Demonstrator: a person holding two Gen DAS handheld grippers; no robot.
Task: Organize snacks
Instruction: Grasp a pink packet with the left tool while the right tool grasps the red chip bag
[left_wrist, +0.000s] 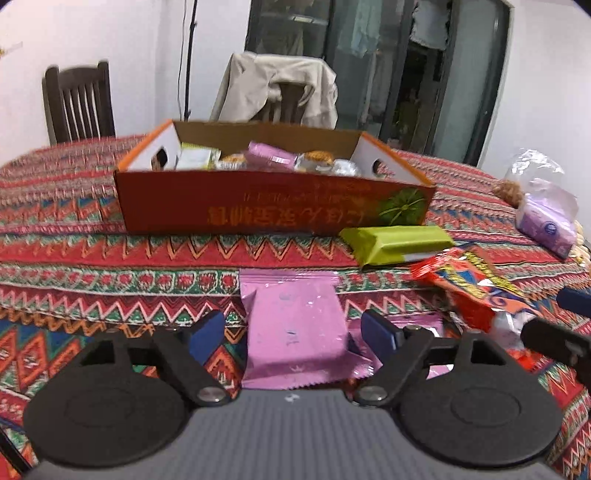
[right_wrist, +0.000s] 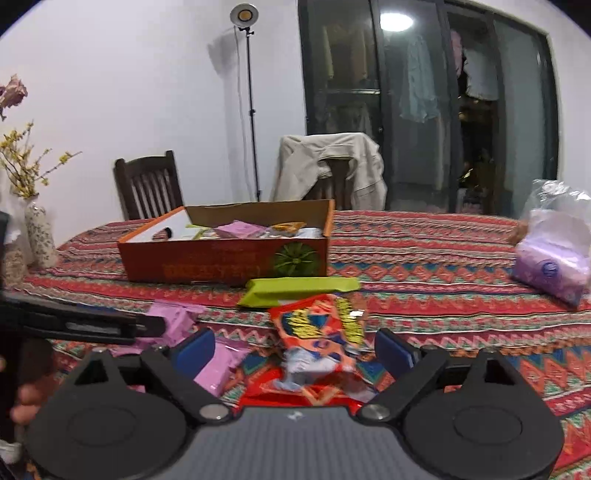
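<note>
Patterned red cloth covers the table (left_wrist: 92, 236), and on it, toward the far side, stands the open cardboard box (left_wrist: 273, 206) that already holds several snacks. Between you and the box lie the loose ones: a pink packet (left_wrist: 295, 332) near the table's edge, a green bar (left_wrist: 397, 243) just in front of the box's right corner, and a red bag (right_wrist: 321, 332) to the right of the pink packet.

You look to be at the pick-up step, both tools at once. Your left gripper (left_wrist: 293, 334) has its jaws apart with the pink packet lying between them; the pads do not press on it. Your right gripper (right_wrist: 295, 350) is likewise spread, straddling the red bag without gripping it. The next move, I judge, calls for closing each pair of jaws squarely on its wrapper; both are thin and crinkly and may slip or buckle. Then lift over the box's near wall before you let go.

Your left view shows a second pink packet (left_wrist: 417, 328) tucked behind the right finger, and the right tool's tip at the far right edge. Your right view alone shows the vase (right_wrist: 38, 236) of twigs at the table's left end, your hand (right_wrist: 27, 402) behind the left tool, and a lamp stand (right_wrist: 251, 110) against the wall.
</note>
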